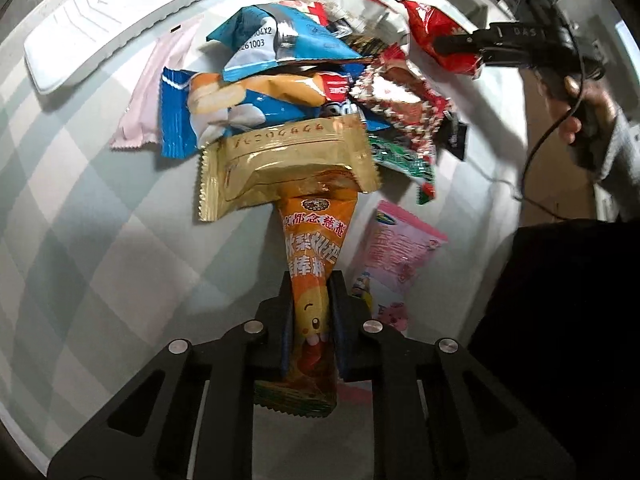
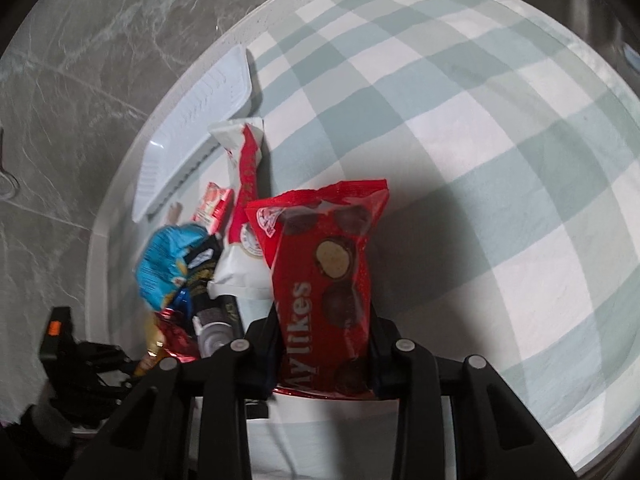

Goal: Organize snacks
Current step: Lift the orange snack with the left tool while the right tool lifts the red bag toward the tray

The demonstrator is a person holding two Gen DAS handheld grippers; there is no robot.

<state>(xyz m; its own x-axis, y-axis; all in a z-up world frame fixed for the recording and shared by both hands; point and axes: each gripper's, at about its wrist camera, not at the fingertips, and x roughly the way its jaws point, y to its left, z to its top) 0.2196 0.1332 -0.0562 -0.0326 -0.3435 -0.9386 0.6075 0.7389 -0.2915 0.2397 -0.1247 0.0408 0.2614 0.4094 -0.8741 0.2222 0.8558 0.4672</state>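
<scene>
Your left gripper (image 1: 310, 304) is clamped tight on the orange lollipop packet (image 1: 310, 248), its far end tucked under the gold wrapper (image 1: 280, 164). The right gripper (image 2: 324, 344) pinches the red chocolate-ball bag (image 2: 326, 264). Draw both out slowly (the pile shifts easily) toward the white tray (image 1: 120, 28) at far left.

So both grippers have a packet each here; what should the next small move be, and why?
Probably lift the left gripper clear of the pile first. It is shut on the orange packet, whose far end is tucked under the gold packet, so a slow lift would free it without dragging the heap. The right gripper already holds the red packet, and the white tray looks empty.
</scene>
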